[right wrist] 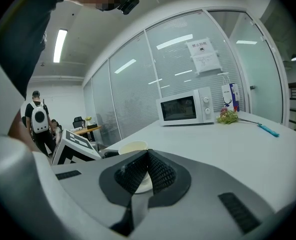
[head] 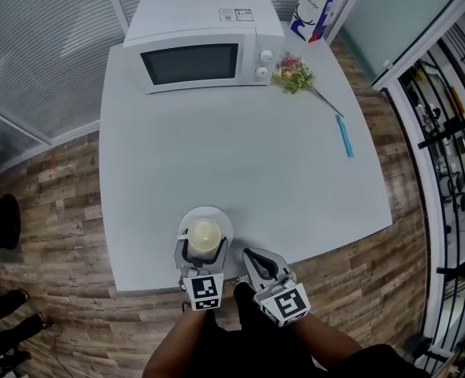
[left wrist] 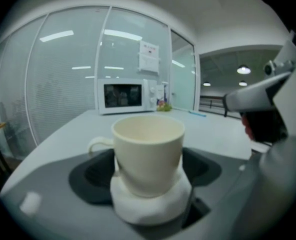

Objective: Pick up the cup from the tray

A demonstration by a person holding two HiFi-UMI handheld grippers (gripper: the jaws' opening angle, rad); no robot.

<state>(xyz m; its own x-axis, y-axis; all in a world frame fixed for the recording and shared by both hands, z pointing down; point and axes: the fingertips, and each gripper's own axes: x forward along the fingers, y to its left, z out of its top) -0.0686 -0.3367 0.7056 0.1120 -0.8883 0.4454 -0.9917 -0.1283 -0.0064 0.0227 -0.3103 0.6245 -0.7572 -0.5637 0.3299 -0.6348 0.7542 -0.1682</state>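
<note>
A cream cup (head: 204,233) with its handle to the left stands on a small white round tray (head: 219,214) near the table's front edge. My left gripper (head: 204,247) straddles the cup, one jaw on each side, and stands open. In the left gripper view the cup (left wrist: 148,149) fills the middle on the tray (left wrist: 150,210), with the dark pads (left wrist: 95,171) beside it and not pressing on it. To the right of the cup, at the table edge, my right gripper (head: 254,257) is shut with nothing in it. Its view shows the cup's rim (right wrist: 132,146) behind the closed pads (right wrist: 160,173).
A white microwave (head: 204,42) stands at the back of the grey table (head: 240,148), with a small bunch of flowers (head: 295,75) to its right, a blue pen (head: 345,136) and a paper bag (head: 315,12). Glass walls surround the table. A person (right wrist: 37,119) stands far off.
</note>
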